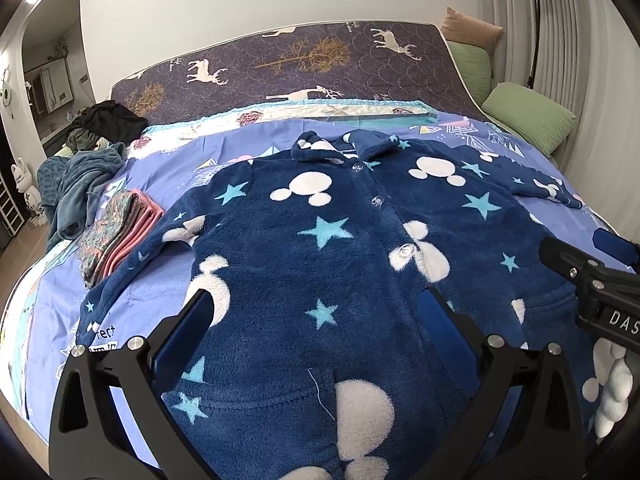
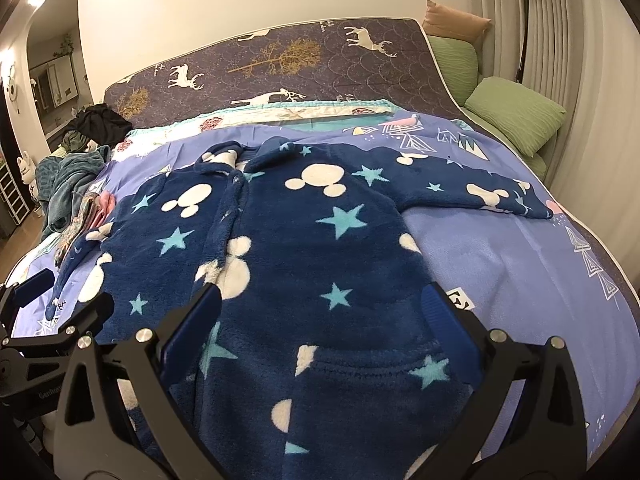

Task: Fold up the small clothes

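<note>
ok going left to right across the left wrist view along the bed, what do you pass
crumpled grey-teal blanket → folded stack of pink and patterned cloths → navy fleece pyjama top with white mouse heads and stars → black right gripper → green ribbed pillow

Dim indoor light; fisheye-warped edges

The bed (image 1: pixel 168 292) carries a lavender printed sheet (image 2: pixel 500 264). A purple mattress (image 1: pixel 280 64) with deer and tree print leans upright against the wall at the head of the bed. Two green pillows (image 1: pixel 532 114) and a tan cushion (image 1: pixel 468 26) lie at the right, beside a black floor lamp (image 1: pixel 538 20). At the left edge, a teal blanket (image 1: pixel 76 188) lies crumpled near a pile of dark clothing (image 1: pixel 112 120). A folded stack of pink and patterned fabric (image 1: pixel 116 232) rests on the sheet. A white cat figurine (image 1: pixel 26 188) stands on the floor.
</note>
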`<state>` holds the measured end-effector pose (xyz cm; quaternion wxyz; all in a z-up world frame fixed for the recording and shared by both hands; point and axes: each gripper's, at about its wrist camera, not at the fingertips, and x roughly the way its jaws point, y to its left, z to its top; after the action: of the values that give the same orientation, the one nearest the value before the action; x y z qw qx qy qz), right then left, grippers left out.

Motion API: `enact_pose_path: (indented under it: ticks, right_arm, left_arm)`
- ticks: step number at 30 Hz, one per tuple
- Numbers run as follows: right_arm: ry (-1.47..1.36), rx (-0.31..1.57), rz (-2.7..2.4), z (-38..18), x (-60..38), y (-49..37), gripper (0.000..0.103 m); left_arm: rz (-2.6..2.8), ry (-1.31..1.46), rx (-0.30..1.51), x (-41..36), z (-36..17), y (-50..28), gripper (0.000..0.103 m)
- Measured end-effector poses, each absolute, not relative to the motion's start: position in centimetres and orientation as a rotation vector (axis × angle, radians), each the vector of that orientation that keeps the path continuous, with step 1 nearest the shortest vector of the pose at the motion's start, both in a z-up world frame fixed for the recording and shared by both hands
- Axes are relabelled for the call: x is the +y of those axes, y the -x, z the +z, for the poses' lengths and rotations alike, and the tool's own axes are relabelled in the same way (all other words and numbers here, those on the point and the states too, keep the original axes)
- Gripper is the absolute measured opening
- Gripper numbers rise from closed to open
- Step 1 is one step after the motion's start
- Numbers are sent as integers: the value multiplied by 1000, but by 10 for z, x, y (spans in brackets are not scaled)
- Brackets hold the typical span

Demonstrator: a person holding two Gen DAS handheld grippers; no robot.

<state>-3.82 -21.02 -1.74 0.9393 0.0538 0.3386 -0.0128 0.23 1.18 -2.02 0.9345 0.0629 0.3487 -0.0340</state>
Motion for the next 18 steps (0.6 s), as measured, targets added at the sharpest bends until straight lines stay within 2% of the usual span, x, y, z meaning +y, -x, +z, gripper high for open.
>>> enact_pose_path:
  ticks: [18]
  right_arm:
    - [-115, 693, -47, -20, -214, 39, 101]
  left_arm:
    - [-95, -71, 674, 17, -20, 4, 102]
